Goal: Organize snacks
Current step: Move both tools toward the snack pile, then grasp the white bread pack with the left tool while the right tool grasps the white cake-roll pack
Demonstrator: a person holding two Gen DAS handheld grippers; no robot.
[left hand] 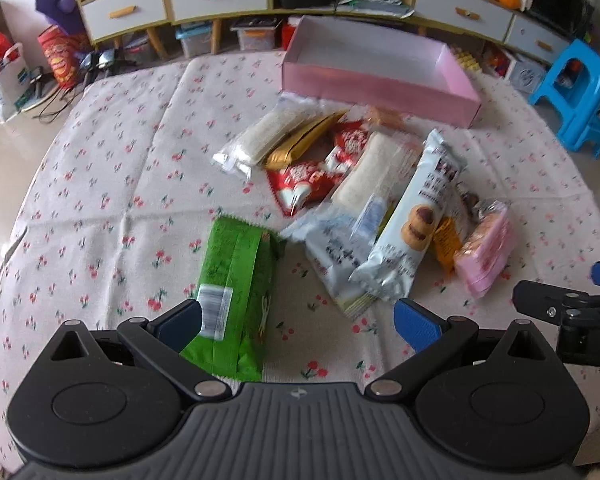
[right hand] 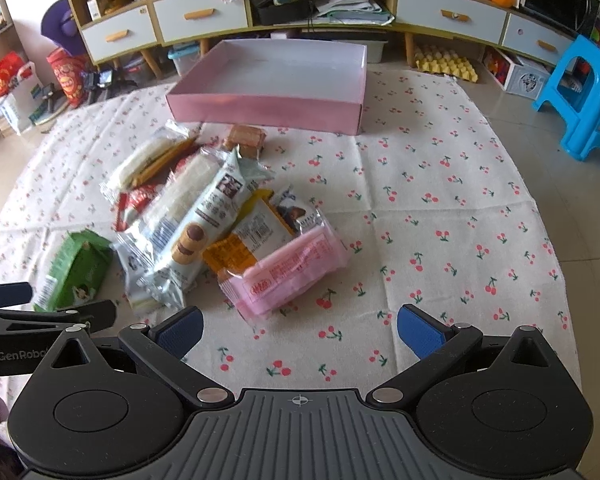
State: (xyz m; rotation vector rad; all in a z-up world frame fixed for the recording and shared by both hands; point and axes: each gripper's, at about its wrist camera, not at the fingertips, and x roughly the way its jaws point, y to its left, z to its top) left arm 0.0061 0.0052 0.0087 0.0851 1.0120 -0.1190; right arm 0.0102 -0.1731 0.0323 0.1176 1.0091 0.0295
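A pile of wrapped snacks (left hand: 360,184) lies on the cherry-print cloth (left hand: 112,184), in front of an empty pink box (left hand: 376,80). A green packet (left hand: 236,288) lies apart at the pile's left, its near end between my left gripper's (left hand: 298,322) open jaws. In the right wrist view my right gripper (right hand: 300,330) is open and empty, just short of a pink packet (right hand: 288,272) at the pile's near edge. The green packet (right hand: 74,276), the pile (right hand: 196,208) and the pink box (right hand: 272,84) show there too.
A low cabinet with white drawers (right hand: 204,12) runs along the back. A blue plastic stool (right hand: 584,96) stands at the right. Red bags (left hand: 60,56) and clutter sit on the floor at the left. The cloth to the right of the pile is bare (right hand: 440,200).
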